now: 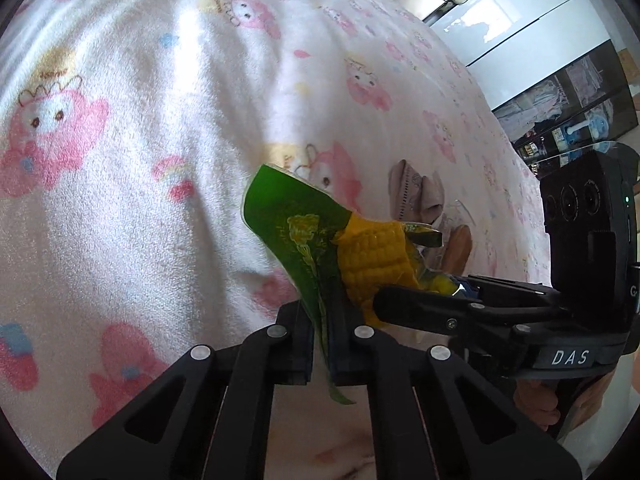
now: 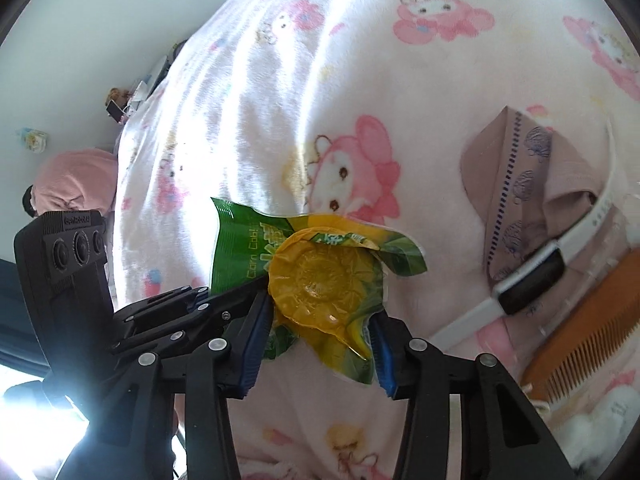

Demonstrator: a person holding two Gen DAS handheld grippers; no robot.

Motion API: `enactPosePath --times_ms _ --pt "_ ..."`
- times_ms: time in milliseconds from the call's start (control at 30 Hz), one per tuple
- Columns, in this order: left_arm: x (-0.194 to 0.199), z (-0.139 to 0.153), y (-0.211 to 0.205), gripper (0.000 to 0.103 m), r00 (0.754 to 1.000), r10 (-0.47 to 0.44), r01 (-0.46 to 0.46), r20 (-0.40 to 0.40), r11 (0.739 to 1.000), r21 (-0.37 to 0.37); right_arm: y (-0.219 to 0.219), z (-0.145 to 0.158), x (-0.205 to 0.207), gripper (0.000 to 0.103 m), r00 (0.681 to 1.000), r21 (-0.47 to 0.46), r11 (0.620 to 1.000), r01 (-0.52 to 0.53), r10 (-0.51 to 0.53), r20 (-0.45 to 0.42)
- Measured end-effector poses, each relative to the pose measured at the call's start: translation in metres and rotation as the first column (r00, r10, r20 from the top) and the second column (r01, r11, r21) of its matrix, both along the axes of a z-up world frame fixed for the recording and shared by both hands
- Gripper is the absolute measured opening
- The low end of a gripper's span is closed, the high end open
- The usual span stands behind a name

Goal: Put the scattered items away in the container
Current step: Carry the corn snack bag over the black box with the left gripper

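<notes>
Above the blanket [image 1: 160,60], both tongs grip the corn packet [image 1: 304,236].

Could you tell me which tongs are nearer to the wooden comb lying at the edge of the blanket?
Right. The right tongs, their pads around the corn packet's end, sit just beside the wooden comb. The left tongs pinch the packet's green edge, on its far side from the comb.

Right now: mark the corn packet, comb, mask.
corn packet [image 2: 320,280], right wrist view, yellow cob end.
comb [image 2: 592,320], right wrist view, orange spine.
mask [image 2: 520,184], right wrist view, folded front panel.
</notes>
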State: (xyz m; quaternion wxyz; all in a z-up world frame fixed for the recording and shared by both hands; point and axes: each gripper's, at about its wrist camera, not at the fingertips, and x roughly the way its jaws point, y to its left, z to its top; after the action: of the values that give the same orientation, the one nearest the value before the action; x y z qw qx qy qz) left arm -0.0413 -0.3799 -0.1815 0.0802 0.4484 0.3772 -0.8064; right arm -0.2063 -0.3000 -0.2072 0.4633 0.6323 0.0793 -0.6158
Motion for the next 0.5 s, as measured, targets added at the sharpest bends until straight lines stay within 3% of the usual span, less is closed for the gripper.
enactPosePath --times_ms 133,200,367,500 --pt "-0.005 0.033 0.017 0.001 0.996 -0.071 0.069 -0.062 0.997 -0.032 0.024 0.028 0.032 0.041 0.997 -0.064 0.996 0.06 -0.063 -0.048" --pt "-0.011 0.051 0.036 0.001 0.99 -0.119 0.118 -0.073 0.993 -0.017 0.029 0.033 0.027 0.041 0.992 -0.103 0.988 0.118 -0.123 -0.042" --pt "-0.033 0.081 0.076 0.002 0.956 -0.269 0.27 -0.118 0.963 -0.011 0.15 0.102 0.015 0.041 0.968 -0.182 0.955 0.233 -0.245 -0.044" --pt "-0.059 0.104 0.124 0.003 0.912 -0.383 0.378 -0.144 0.924 -0.06 0.194 0.13 0.028 0.041 0.938 -0.203 0.931 0.304 -0.33 -0.107"
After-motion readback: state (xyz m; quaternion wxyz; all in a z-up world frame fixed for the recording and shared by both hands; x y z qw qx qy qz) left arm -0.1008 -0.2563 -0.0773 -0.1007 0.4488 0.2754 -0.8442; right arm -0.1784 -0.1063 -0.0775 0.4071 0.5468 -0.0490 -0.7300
